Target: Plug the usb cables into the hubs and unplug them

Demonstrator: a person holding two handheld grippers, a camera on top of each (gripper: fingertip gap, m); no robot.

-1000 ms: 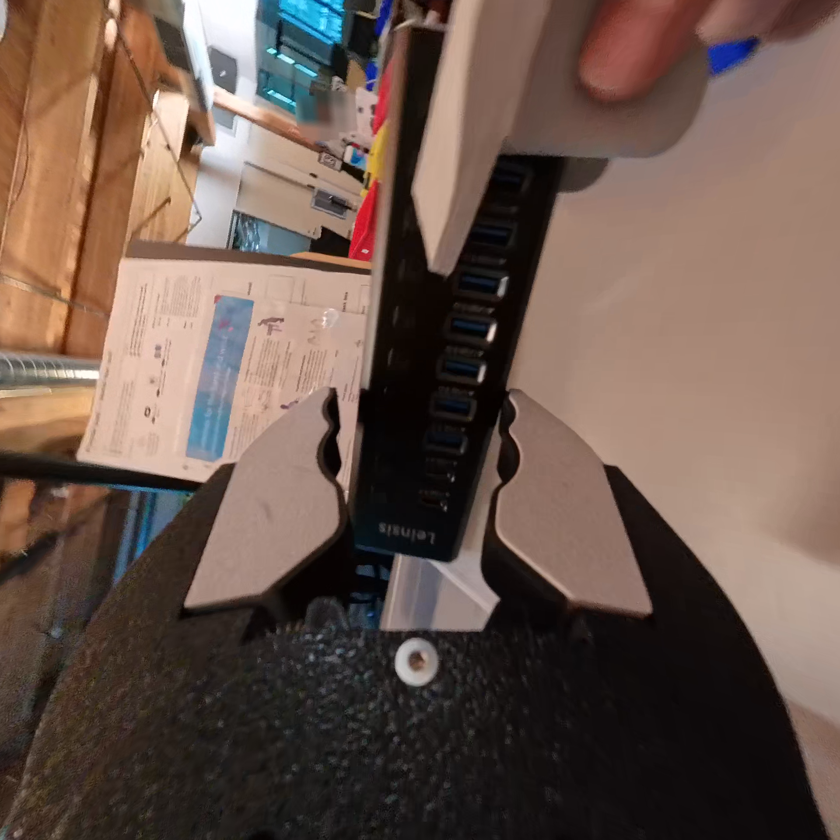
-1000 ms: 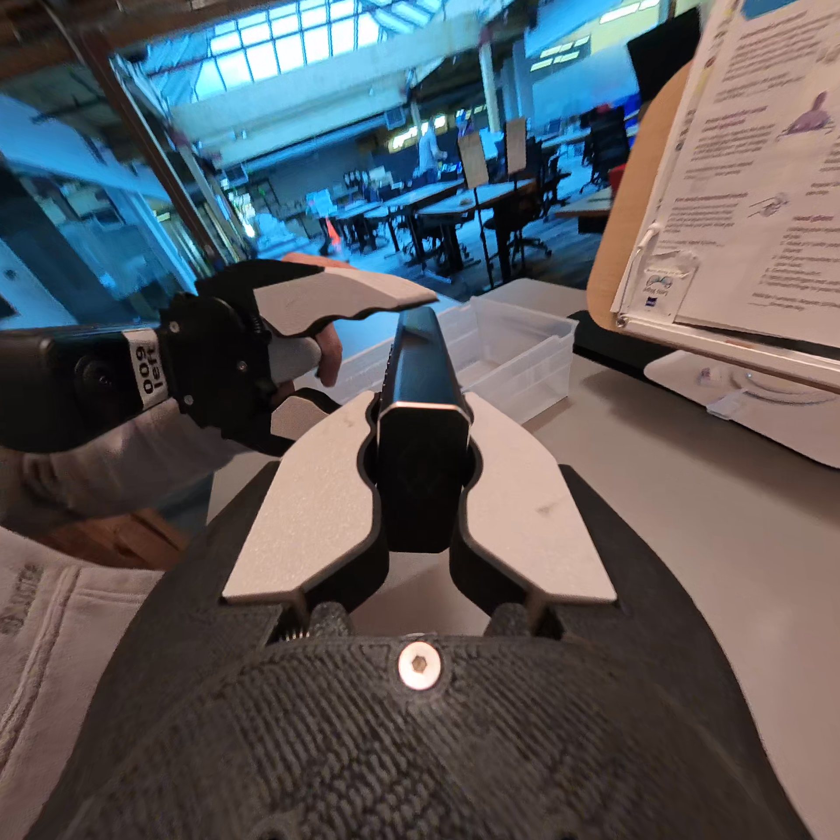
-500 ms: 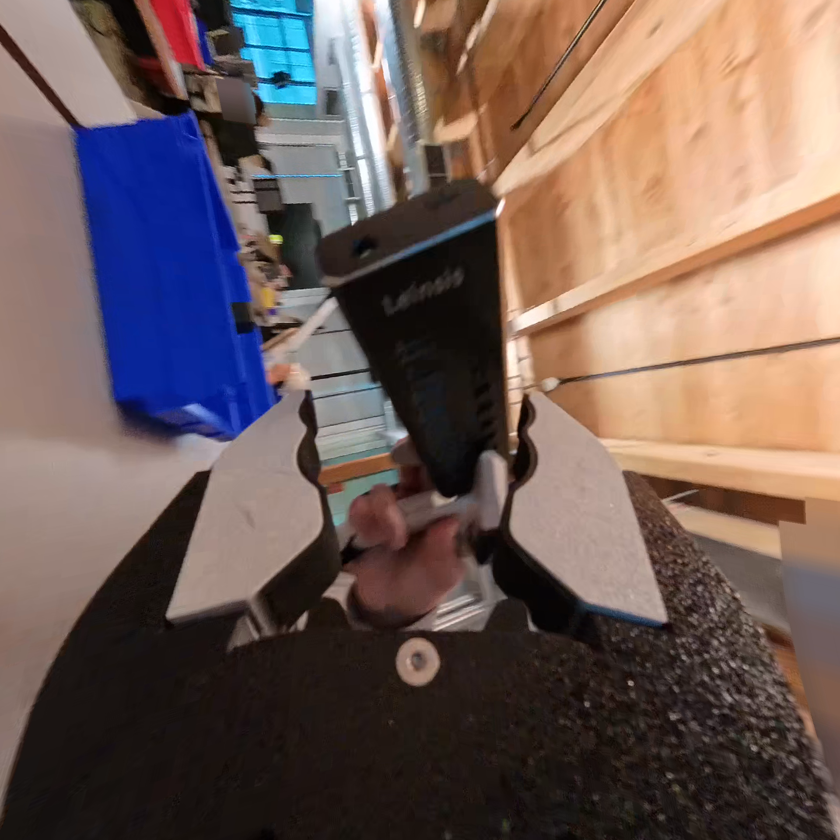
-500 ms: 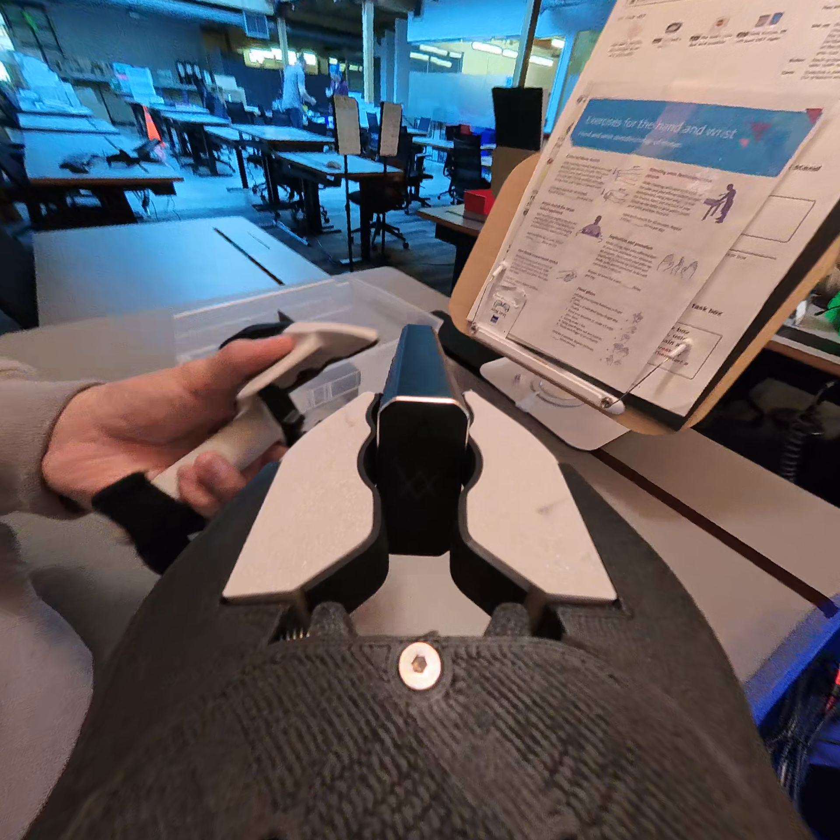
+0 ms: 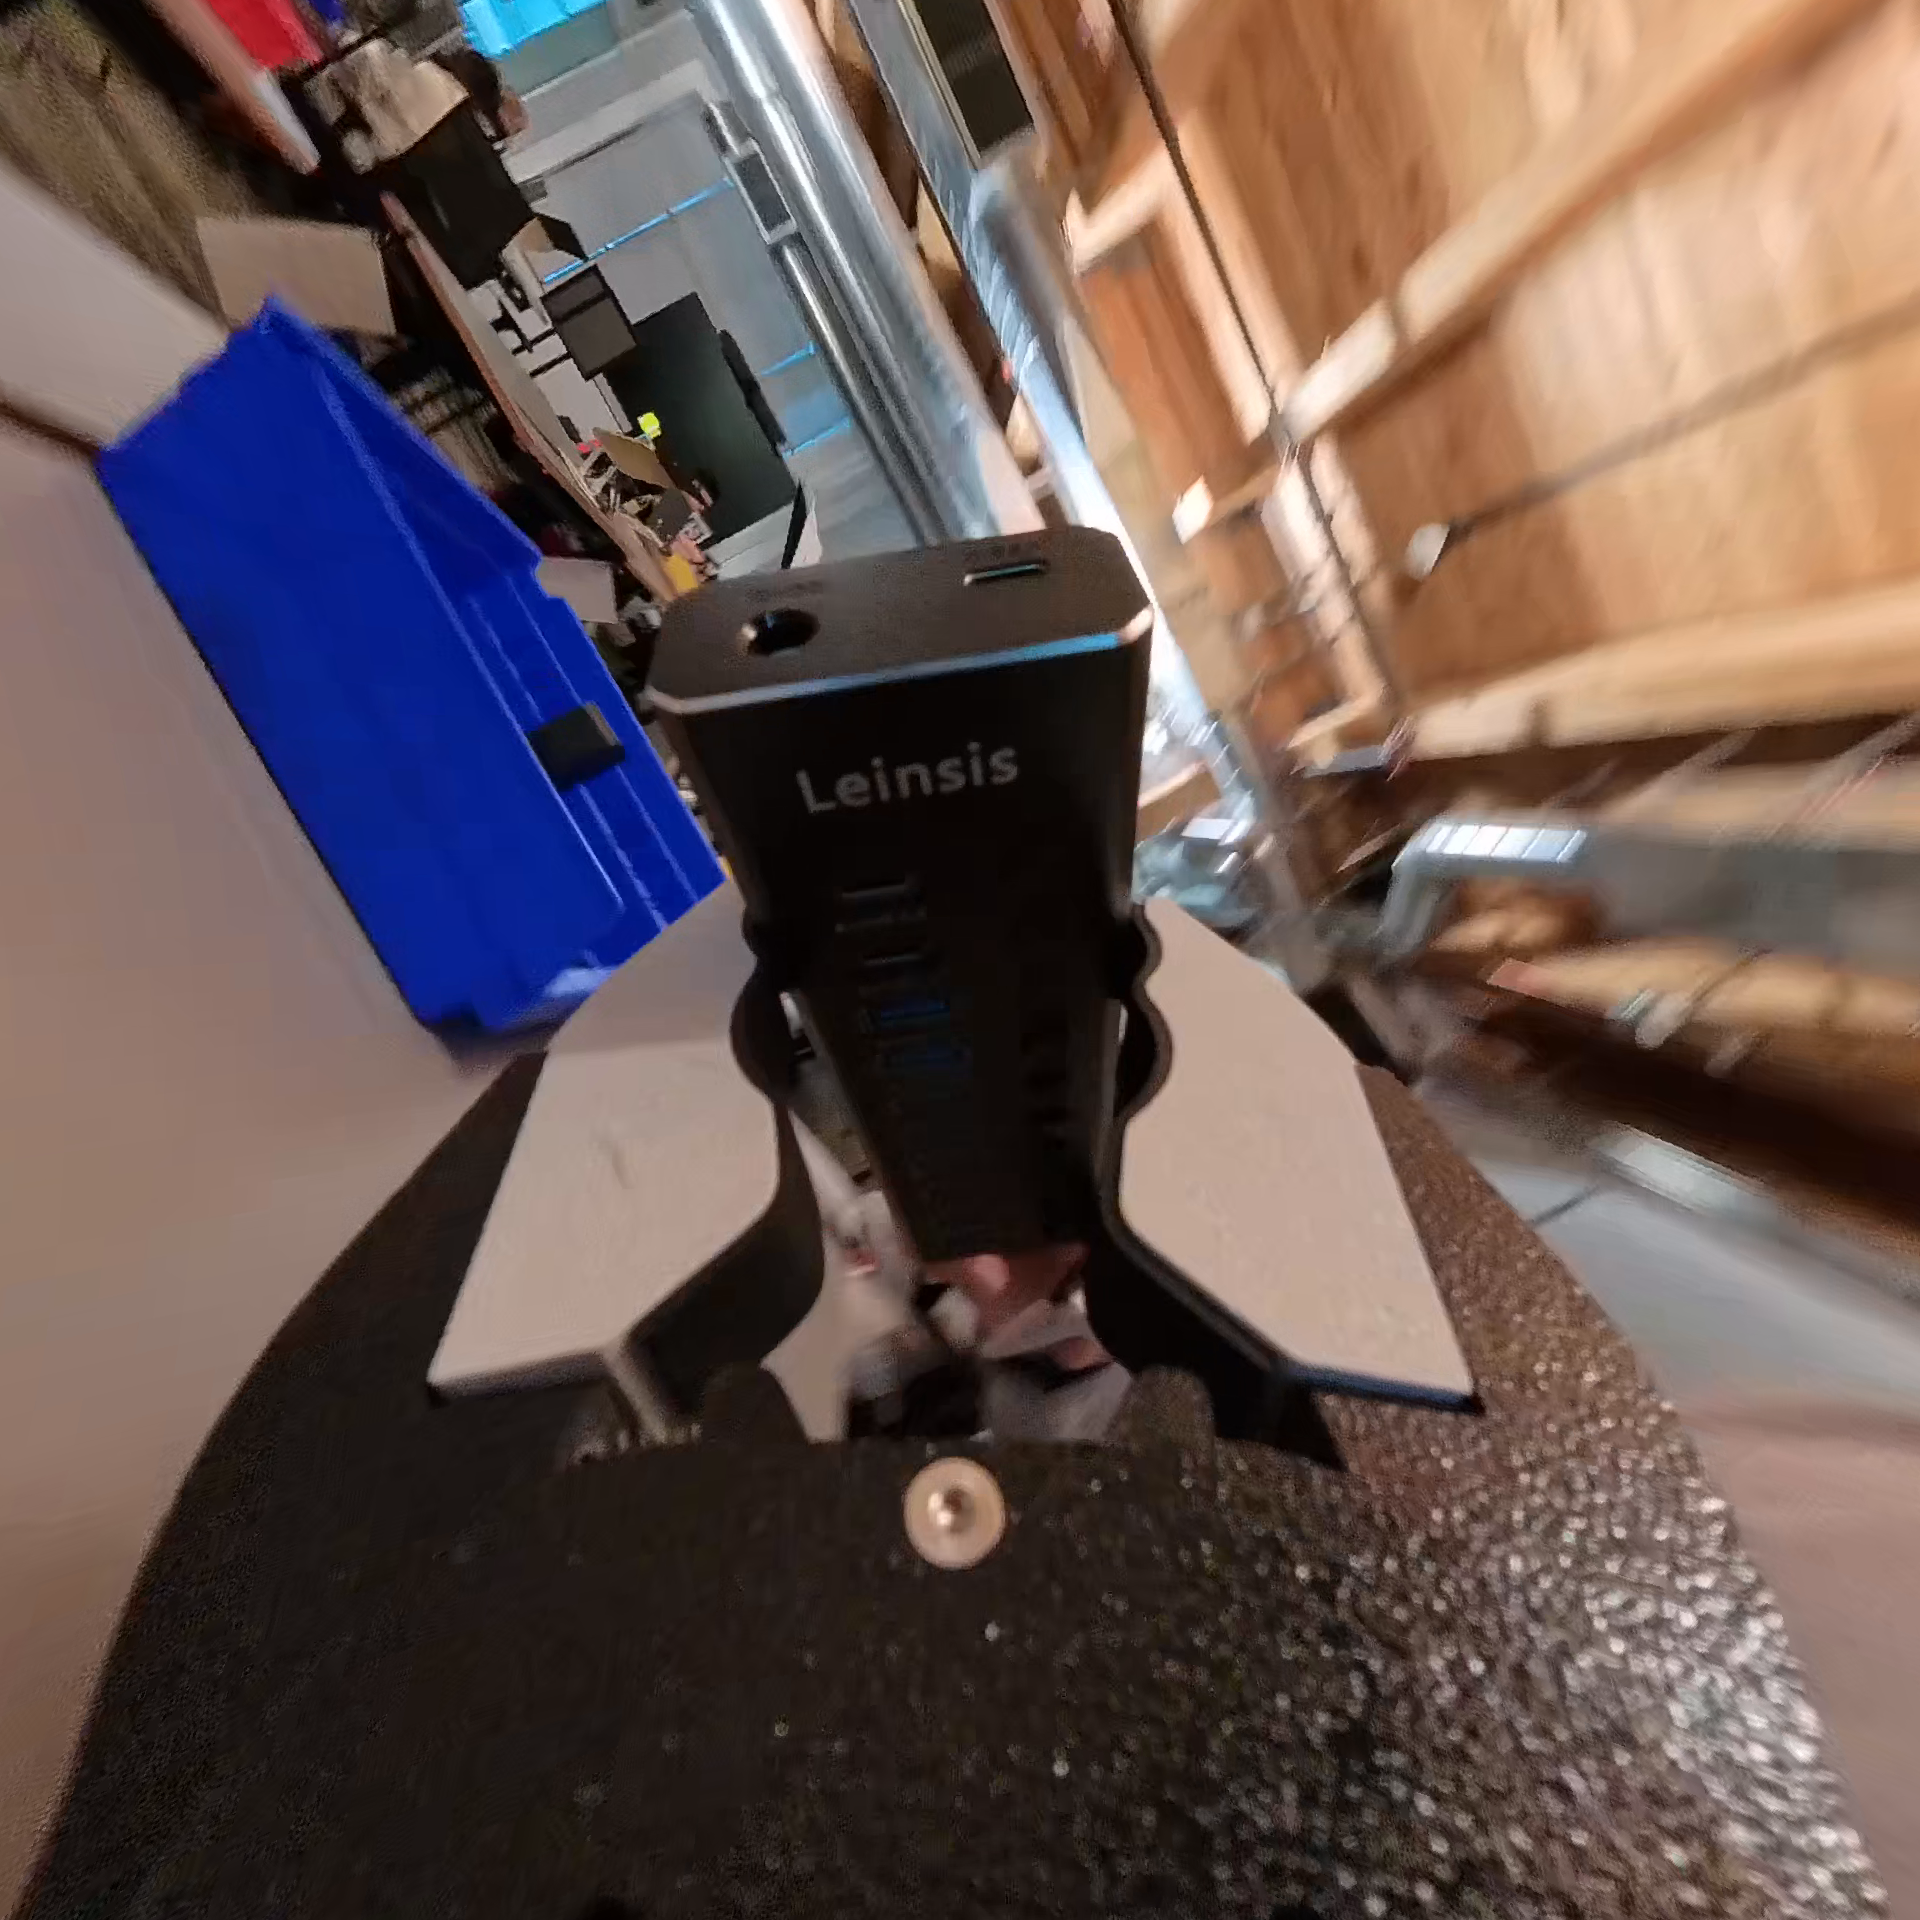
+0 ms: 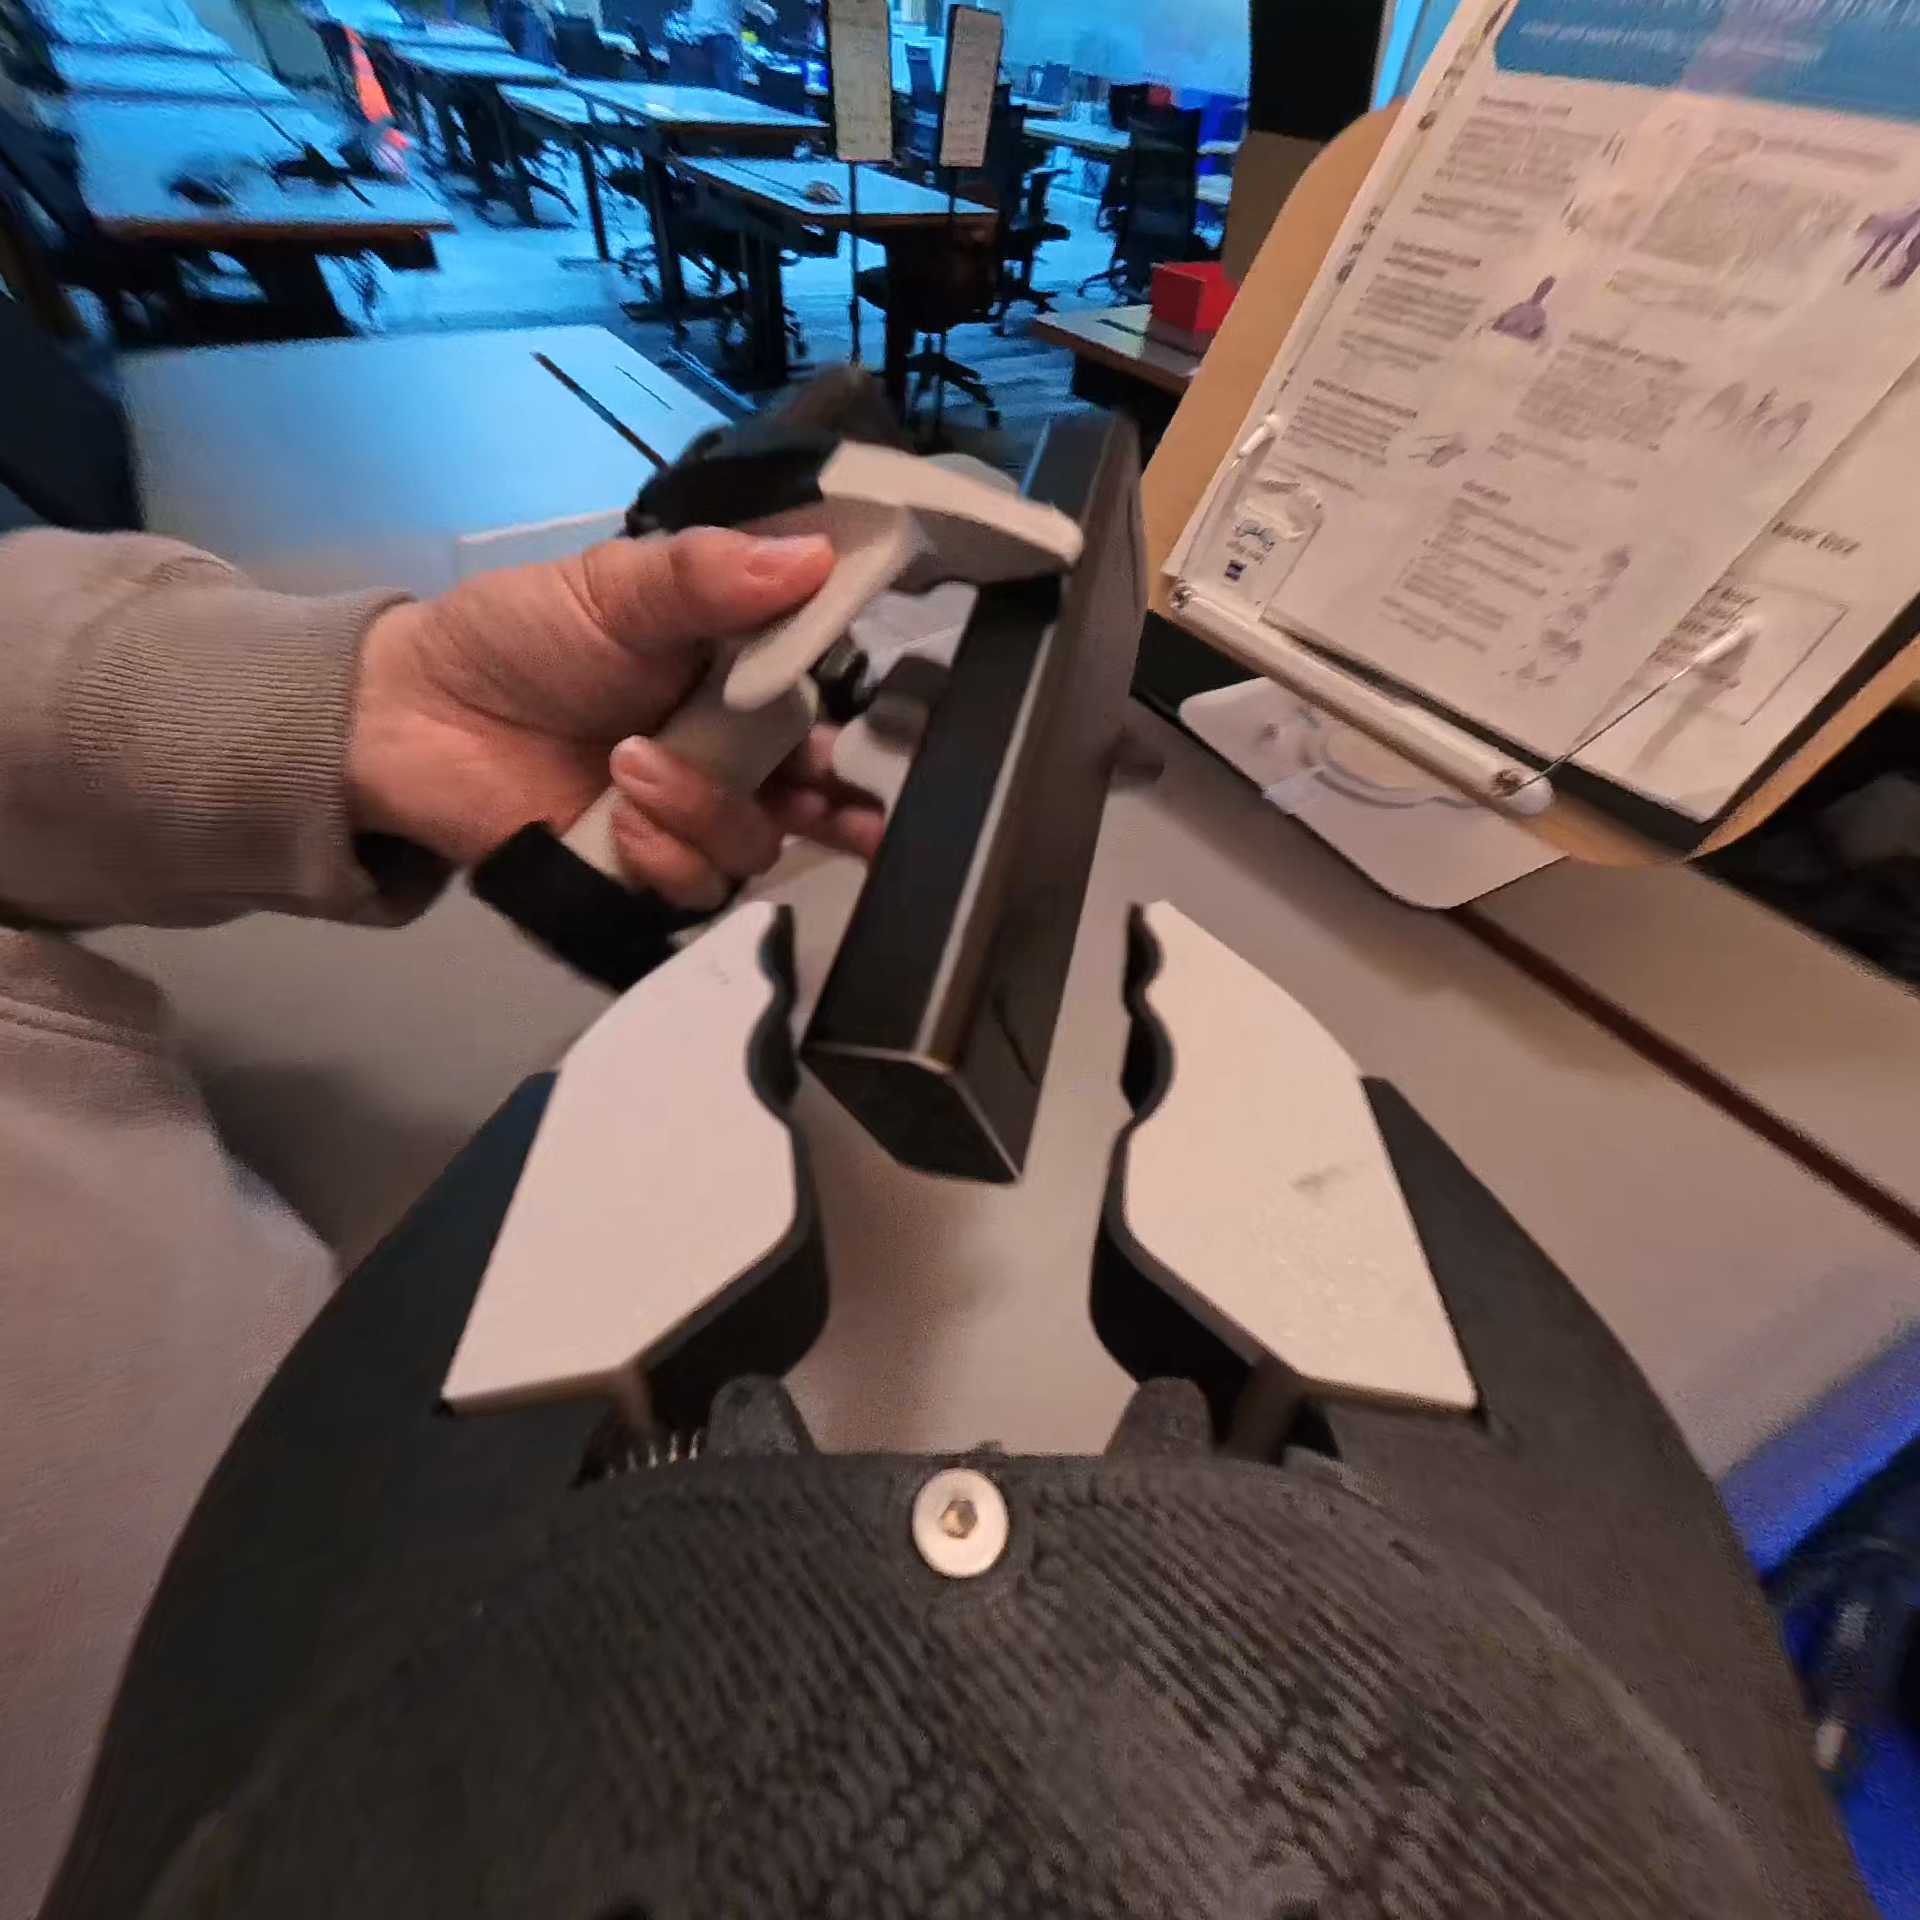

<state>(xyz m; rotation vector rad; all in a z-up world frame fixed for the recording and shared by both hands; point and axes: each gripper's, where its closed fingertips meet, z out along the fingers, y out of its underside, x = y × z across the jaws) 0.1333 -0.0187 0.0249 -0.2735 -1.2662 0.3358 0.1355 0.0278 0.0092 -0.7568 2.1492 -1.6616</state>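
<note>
A long black USB hub (image 5: pixel 935 831) with a row of ports stands between the fingers of my left gripper (image 5: pixel 940 935), which is shut on it around its middle. In the right wrist view the same hub (image 6: pixel 966 831) slants up and away, gripped at its far part by the left gripper (image 6: pixel 894 520) in a person's hand (image 6: pixel 582 675). My right gripper (image 6: pixel 961 914) is open, with the hub's near end lying loose between its fingers. No USB cable is in view.
A wooden document stand with a printed sheet (image 6: pixel 1558 364) stands on the grey table (image 6: pixel 1403 1091) at the right. A blue bin (image 5: pixel 364 644) sits on the table in the left wrist view. Wooden panels (image 5: pixel 1558 312) and a metal duct (image 5: pixel 831 260) lie beyond.
My right gripper has opened and let go of the hub. My left gripper has swung around and shut on it, and the hub now tilts to the right.
</note>
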